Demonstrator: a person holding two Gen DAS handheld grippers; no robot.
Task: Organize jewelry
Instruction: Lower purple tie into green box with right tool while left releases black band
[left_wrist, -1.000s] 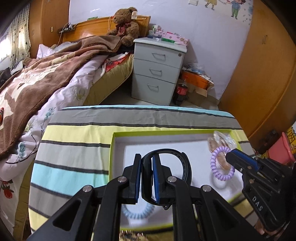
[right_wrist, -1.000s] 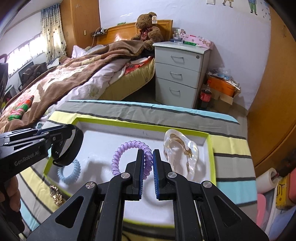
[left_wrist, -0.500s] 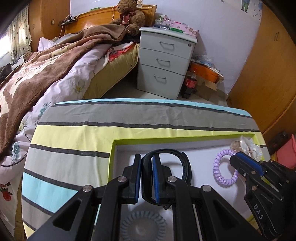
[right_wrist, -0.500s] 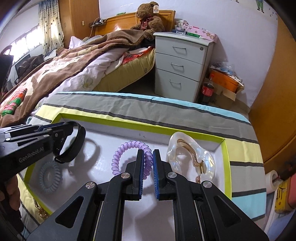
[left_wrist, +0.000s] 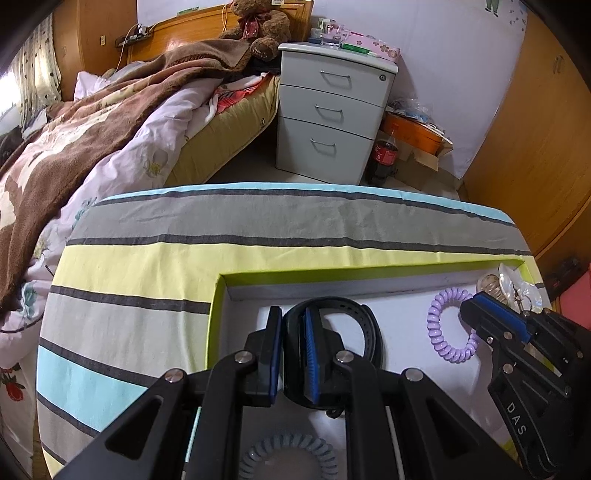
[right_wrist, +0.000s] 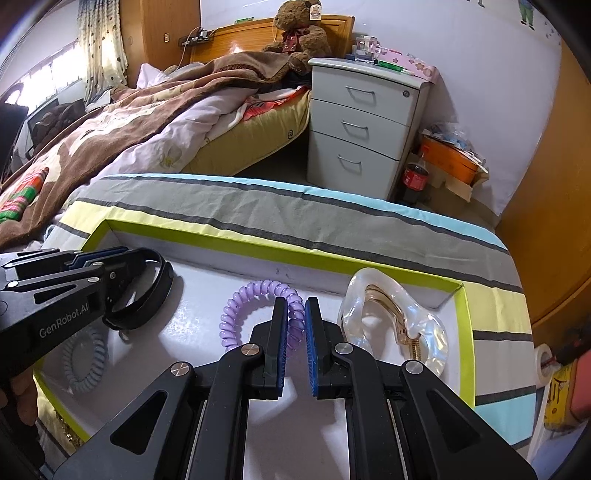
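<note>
A white tray with a lime-green rim (left_wrist: 332, 271) (right_wrist: 258, 247) lies on a striped cloth. My left gripper (left_wrist: 291, 314) (right_wrist: 125, 254) is shut on a black band (left_wrist: 365, 328) (right_wrist: 159, 291), held low over the tray's left part. My right gripper (right_wrist: 295, 306) (left_wrist: 476, 301) is shut on a purple spiral hair tie (right_wrist: 236, 314) (left_wrist: 443, 332) near the tray's middle. Whether either item touches the tray floor I cannot tell. A clear claw clip (right_wrist: 391, 317) (left_wrist: 513, 288) lies in the tray's right end. A grey-blue spiral tie (right_wrist: 85, 362) (left_wrist: 288, 454) lies at the near left.
The striped cloth (left_wrist: 147, 280) covers the table around the tray. A gold piece (right_wrist: 66, 432) lies on the cloth outside the tray's near-left corner. Beyond the table stand a bed (left_wrist: 92, 140), a grey drawer unit (left_wrist: 328, 110) and a cola bottle (left_wrist: 384, 158). A hand (right_wrist: 18, 391) holds the left gripper.
Both grippers have sunk toward the tray and moved forward, still holding the black band and the purple tie. The tray fills more of both views.
</note>
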